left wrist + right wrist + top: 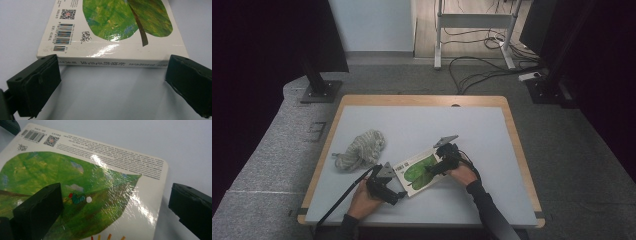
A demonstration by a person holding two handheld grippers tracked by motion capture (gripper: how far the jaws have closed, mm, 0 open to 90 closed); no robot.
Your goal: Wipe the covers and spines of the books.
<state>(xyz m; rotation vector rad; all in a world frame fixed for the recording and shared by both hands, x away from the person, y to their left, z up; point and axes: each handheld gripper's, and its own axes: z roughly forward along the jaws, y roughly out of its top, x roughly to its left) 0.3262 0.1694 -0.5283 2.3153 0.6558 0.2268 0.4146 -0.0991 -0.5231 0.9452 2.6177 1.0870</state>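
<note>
A picture book point(419, 171) lies flat near the table's front, back cover up, with a big green leaf, a barcode and a QR code. My left gripper point(398, 194) is at its front-left side. In the left gripper view the book point(112, 30) shows its spine just beyond my left gripper point(112, 82), whose jaws stand wide open, one near each end of the spine. My right gripper point(433, 169) hovers over the book's right part. In the right gripper view it point(112, 212) is open, one jaw over the book's cover point(87, 182), the other past its edge.
A bundle of grey-white rope or cloth point(360, 149) lies left of the book. The table point(422, 120) has a wooden rim. Monitor stands point(319, 90) and cables point(482, 70) sit on the floor behind it. A jaw of the left gripper point(10, 126) shows at the book's far corner.
</note>
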